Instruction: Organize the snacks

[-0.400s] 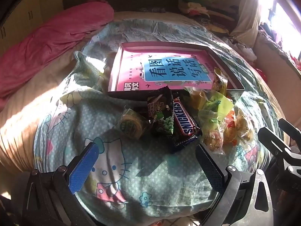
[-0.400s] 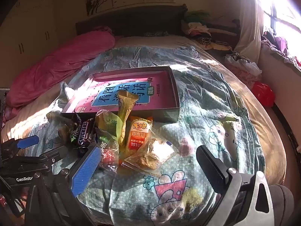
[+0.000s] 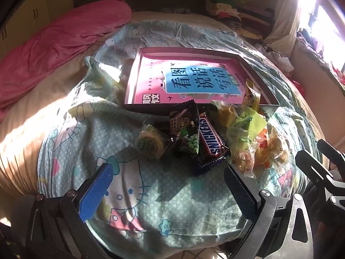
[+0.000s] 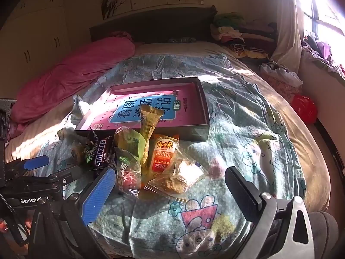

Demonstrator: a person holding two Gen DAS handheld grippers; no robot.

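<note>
Snacks (image 3: 207, 138) heaped on the bed's cartoon quilt (image 3: 138, 185), touching the near wall of the shallow box (image 3: 261, 79); none inside beside the pink book (image 3: 194, 82). Snickers bar (image 3: 212, 140), green pea packet (image 3: 185, 133), round cake (image 3: 148, 143) to the left; rice-cracker pack (image 4: 163, 155) and clear pastry bag (image 4: 179, 177) to the right. Nothing shifted against a moment ago. Left hand-held gripper (image 3: 168, 191) and right hand-held gripper (image 4: 170, 191) both spread fully wide, empty, short of the pile. Sorting probably not begun.
</note>
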